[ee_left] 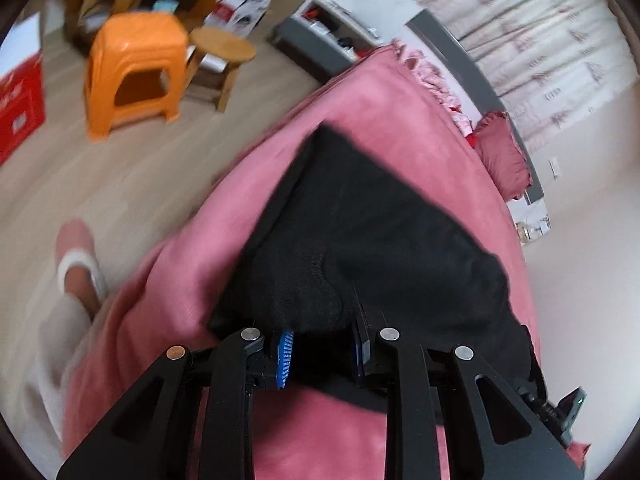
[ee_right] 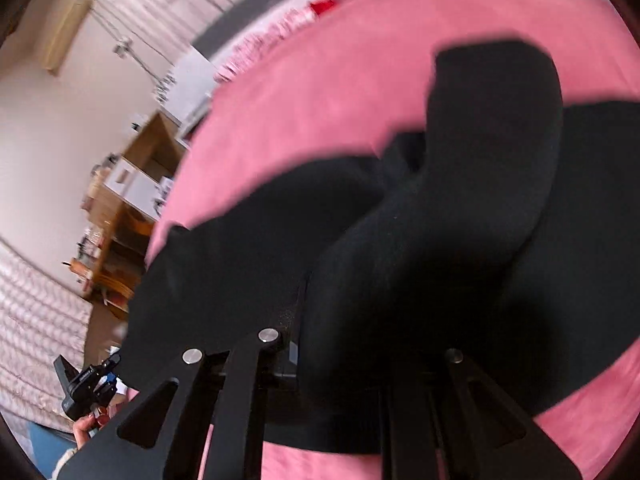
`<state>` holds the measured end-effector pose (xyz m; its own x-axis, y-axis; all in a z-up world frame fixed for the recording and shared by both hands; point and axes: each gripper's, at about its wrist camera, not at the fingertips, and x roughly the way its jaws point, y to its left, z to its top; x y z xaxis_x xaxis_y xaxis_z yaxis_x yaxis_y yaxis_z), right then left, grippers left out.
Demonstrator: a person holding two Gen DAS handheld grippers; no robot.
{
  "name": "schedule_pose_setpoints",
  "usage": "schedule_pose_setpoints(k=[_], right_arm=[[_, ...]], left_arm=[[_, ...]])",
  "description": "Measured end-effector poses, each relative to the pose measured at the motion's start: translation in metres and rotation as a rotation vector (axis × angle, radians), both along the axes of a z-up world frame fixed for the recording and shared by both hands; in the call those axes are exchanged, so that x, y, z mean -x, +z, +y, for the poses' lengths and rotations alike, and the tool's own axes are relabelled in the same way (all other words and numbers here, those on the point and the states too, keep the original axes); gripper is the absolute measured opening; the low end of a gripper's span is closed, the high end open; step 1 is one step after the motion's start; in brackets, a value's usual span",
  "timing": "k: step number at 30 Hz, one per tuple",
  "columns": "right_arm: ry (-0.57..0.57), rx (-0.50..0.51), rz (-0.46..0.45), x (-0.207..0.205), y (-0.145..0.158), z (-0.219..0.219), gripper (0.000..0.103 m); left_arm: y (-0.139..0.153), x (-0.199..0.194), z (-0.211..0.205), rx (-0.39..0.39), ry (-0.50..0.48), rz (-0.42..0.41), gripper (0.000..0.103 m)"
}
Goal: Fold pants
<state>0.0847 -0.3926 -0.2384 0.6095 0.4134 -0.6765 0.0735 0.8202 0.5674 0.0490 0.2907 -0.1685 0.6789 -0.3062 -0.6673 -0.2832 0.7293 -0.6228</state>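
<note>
On my far left the floor (ee_left: 132, 184) held an orange stool (ee_left: 136, 68) with a round wooden stool (ee_left: 222, 46) just beside it, and a red crate (ee_left: 20, 108) stood at the edge. A foot in a pink slipper (ee_left: 76, 240) stood on that floor near the side of the bed (ee_left: 360, 100), which was covered in pink. The black pants (ee_left: 380, 220) lay on the bed, spread away from me toward a red pillow (ee_left: 502, 152) by the headboard.

My left fingers (ee_left: 320, 344) were nearly closed, pinching a thick fold of the pants between the blue pad (ee_left: 284, 356) and the dark one opposite. The cloth bulged up above the pads.

From my right side, the pants (ee_right: 440, 240) filled most of the view across the pink bed (ee_right: 320, 92), with 1 leg twisted upward and draped over the rest. My right fingers (ee_right: 344, 360) were almost fully closed, and the black cloth covered them, so the pads themselves were hidden; the fabric hung from where they met. At the lower left of that view my other hand's tool (ee_right: 86, 388) showed, with wooden shelves (ee_right: 128, 208) against the wall behind.
</note>
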Motion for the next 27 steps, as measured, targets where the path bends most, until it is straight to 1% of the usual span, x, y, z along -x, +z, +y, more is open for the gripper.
schedule_pose_setpoints(k=[2, 4, 7, 9, 10, 11, 12, 14, 15, 17, 18, 19, 20, 21, 22, 23, 24, 25, 26, 27], right_arm=[[-0.005, -0.036, 0.022, -0.001, -0.009, -0.001, 0.011], [-0.008, -0.066, 0.016, 0.005, -0.008, -0.005, 0.011], [0.002, -0.057, 0.031, 0.009, -0.002, -0.01, 0.017], [0.003, -0.024, 0.027, 0.013, 0.004, -0.012, 0.035], [0.002, -0.009, 0.02, 0.014, 0.006, -0.014, 0.038], [-0.003, 0.006, 0.013, 0.015, 0.01, -0.017, 0.043], [-0.036, 0.052, 0.008, 0.019, 0.016, -0.022, 0.049], [-0.11, 0.119, -0.015, 0.027, 0.031, -0.039, 0.05], [-0.143, 0.142, -0.03, 0.032, 0.032, -0.049, 0.05], [-0.205, 0.194, -0.066, 0.031, 0.045, -0.067, 0.05], [-0.223, 0.223, -0.092, 0.024, 0.056, -0.072, 0.052], [-0.224, 0.247, -0.105, 0.014, 0.064, -0.075, 0.054], [-0.215, 0.284, -0.121, -0.002, 0.074, -0.075, 0.059], [-0.205, 0.316, -0.133, -0.014, 0.08, -0.072, 0.059], [-0.187, 0.372, -0.137, -0.03, 0.085, -0.068, 0.062], [-0.159, 0.462, -0.118, -0.051, 0.088, -0.061, 0.062], [-0.141, 0.525, -0.088, -0.068, 0.087, -0.043, 0.062], [-0.125, 0.593, -0.039, -0.086, 0.082, -0.037, 0.062], [-0.118, 0.634, 0.001, -0.099, 0.076, -0.027, 0.061], [-0.123, 0.673, 0.06, -0.118, 0.068, -0.019, 0.06]], left_arm=[[0.002, 0.002, 0.003, 0.009, 0.011, -0.011, 0.022], [0.004, 0.004, 0.002, -0.005, 0.015, 0.001, 0.022], [0.007, 0.012, -0.002, -0.003, 0.03, 0.016, 0.022], [0.011, 0.023, -0.002, 0.009, 0.063, 0.017, 0.023], [0.014, 0.028, -0.001, 0.011, 0.084, 0.015, 0.023], [0.017, 0.031, -0.001, 0.003, 0.109, 0.014, 0.023], [0.024, 0.041, 0.0, -0.036, 0.158, 0.015, 0.032], [0.037, 0.051, -0.001, -0.114, 0.228, -0.013, 0.042], [0.046, 0.054, -0.005, -0.147, 0.238, -0.046, 0.042], [0.061, 0.051, -0.017, -0.207, 0.222, -0.094, 0.042], [0.069, 0.046, -0.028, -0.247, 0.192, -0.127, 0.043], [0.074, 0.039, -0.043, -0.279, 0.144, -0.156, 0.047], [0.077, 0.029, -0.06, -0.3, 0.083, -0.172, 0.06], [0.076, 0.022, -0.073, -0.311, 0.033, -0.181, 0.064], [0.075, 0.015, -0.087, -0.324, -0.021, -0.188, 0.064], [0.073, 0.008, -0.102, -0.341, -0.075, -0.19, 0.064], [0.069, -0.002, -0.121, -0.365, -0.14, -0.188, 0.064], [0.065, -0.008, -0.134, -0.383, -0.183, -0.182, 0.064], [0.059, -0.016, -0.147, -0.399, -0.222, -0.172, 0.064], [0.054, -0.024, -0.157, -0.4, -0.252, -0.162, 0.064]])
